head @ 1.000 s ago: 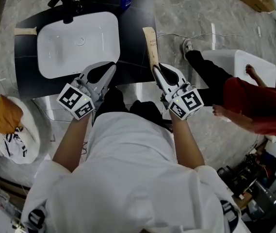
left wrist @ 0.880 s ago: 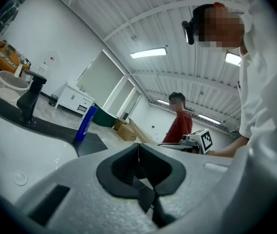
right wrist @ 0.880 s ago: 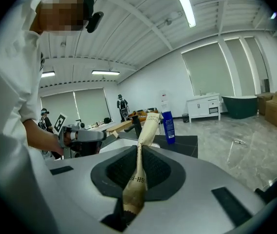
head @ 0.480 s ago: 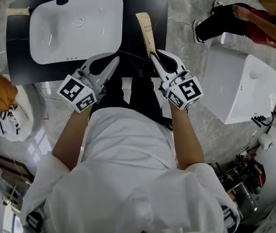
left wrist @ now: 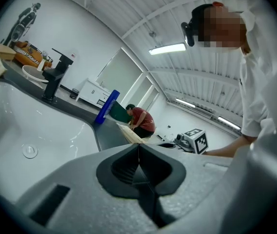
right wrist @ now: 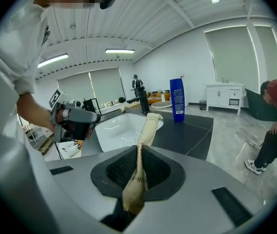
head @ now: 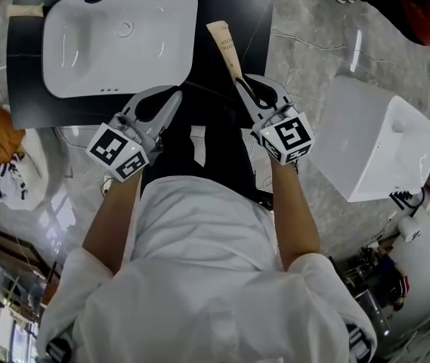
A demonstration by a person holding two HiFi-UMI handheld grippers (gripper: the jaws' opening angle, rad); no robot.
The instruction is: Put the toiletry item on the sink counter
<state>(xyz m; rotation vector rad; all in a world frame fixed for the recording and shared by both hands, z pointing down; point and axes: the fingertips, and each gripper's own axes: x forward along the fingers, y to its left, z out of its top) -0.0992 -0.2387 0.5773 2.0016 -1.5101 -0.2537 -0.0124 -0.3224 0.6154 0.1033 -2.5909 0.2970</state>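
Right gripper [head: 242, 91] clamped on tail end of beige tube [head: 224, 48]. Tube sticks straight ahead, long axis pointing away from person, over dark counter [head: 237, 2] just right of basin [head: 120, 36]. Left gripper [head: 175, 98] pinched shut, empty, idling beside. Guessing lower-and-release next.

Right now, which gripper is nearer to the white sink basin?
Left. The left gripper is just before the near rim of the basin; the right gripper, shut on the tube, is farther off, to its right.
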